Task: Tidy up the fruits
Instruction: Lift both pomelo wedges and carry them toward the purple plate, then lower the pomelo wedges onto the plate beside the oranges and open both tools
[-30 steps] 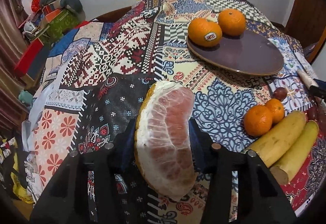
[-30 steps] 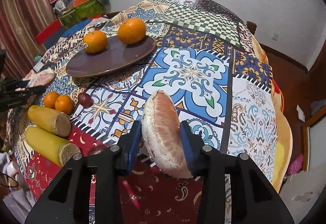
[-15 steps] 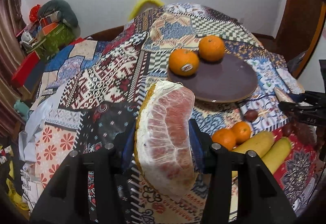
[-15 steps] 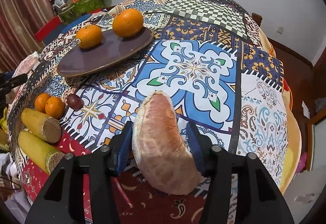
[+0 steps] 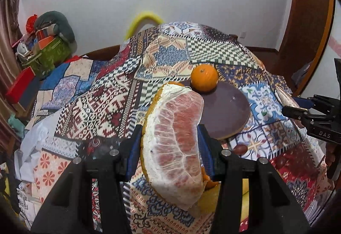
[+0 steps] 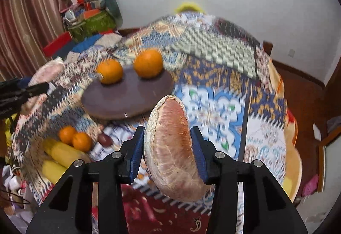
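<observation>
Legible text: "DAS", pale capitals on the black body of the right tool [image 5: 298, 111], seen at the right edge of the left wrist view. Small sticker on the left orange [image 6: 109, 71] on the plate, right wrist view: blurred, unreadable. Nothing else legible in either view.

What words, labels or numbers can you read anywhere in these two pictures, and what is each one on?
"DAS": white letters on the black body of the right gripper, seen at the right edge of the left wrist view.
Sticker on the left orange on the plate: blurred, unreadable.
Nothing else legible.
</observation>
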Demonstrator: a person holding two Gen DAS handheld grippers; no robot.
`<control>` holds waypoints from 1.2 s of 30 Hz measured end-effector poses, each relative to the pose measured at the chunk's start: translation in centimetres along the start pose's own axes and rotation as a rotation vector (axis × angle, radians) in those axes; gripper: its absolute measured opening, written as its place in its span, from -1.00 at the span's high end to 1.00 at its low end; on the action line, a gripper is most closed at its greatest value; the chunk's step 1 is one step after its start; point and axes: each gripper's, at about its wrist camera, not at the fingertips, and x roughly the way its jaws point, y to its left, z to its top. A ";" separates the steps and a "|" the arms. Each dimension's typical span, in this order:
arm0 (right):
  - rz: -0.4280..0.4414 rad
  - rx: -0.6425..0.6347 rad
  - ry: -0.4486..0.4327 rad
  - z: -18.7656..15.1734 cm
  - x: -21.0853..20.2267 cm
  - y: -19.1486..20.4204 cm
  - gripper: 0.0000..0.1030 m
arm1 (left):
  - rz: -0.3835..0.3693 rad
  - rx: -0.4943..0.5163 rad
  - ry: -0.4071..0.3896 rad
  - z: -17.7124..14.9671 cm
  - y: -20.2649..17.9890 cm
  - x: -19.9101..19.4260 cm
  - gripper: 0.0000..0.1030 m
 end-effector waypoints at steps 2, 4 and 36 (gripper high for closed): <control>0.009 -0.005 -0.026 0.9 -0.4 0.3 0.23 | -0.005 0.000 -0.013 0.6 -0.2 0.0 0.04; 0.018 -0.010 -0.046 1.7 -0.6 0.6 0.23 | -0.011 0.000 -0.022 1.0 -0.2 0.0 0.04; 0.060 -0.123 -0.079 8.1 6.3 3.7 0.23 | -0.058 -0.058 -0.020 5.5 0.3 7.9 0.04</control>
